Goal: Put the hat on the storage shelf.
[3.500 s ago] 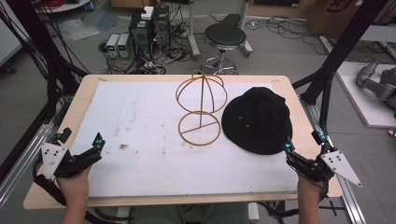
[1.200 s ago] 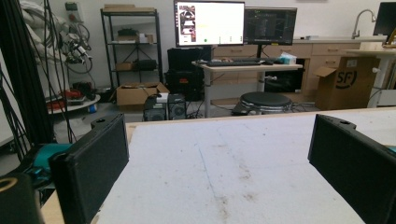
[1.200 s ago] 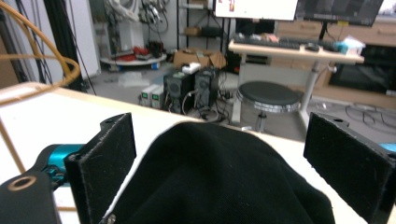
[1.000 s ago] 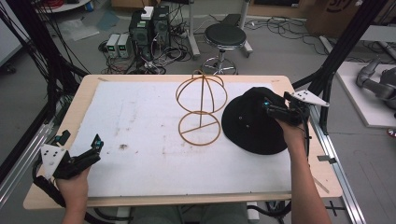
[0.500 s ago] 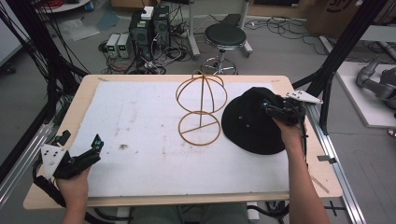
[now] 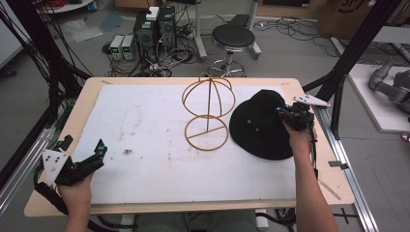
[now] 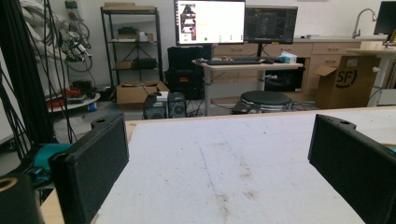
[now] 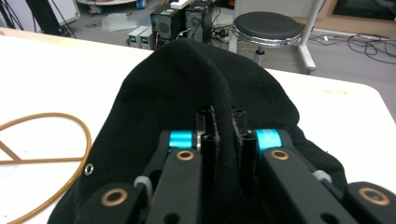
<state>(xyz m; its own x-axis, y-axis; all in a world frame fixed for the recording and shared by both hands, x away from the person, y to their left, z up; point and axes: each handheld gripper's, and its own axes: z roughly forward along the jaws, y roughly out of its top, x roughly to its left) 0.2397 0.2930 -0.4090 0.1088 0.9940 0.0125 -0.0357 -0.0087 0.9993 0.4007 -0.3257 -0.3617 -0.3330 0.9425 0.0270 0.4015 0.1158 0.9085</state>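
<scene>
A black bucket hat [image 6: 256, 126] lies at the table's right, next to a brown wire hat stand [image 6: 208, 113] that stands upright. My right gripper [image 6: 283, 113] is at the hat's right side; its jaws have just been closing and are now shut on a raised fold of the hat [image 8: 187, 74], pinched between the fingertips [image 8: 223, 122]. The stand's base ring [image 8: 42, 160] lies to the left in that view. My left gripper [image 6: 99, 150] rests at the front left of the table, jaws wide open [image 7: 219, 154] with nothing between them.
A white mat [image 6: 145, 145] covers most of the wooden table. Behind the table stand a black stool [image 6: 233, 36] and computer boxes [image 6: 154, 29] with cables on the floor. Black frame posts rise at both sides of the table.
My right hand has come from the front right corner up to the hat, and its jaws have closed on a fold of the hat's cloth. The left hand has stayed put.
</scene>
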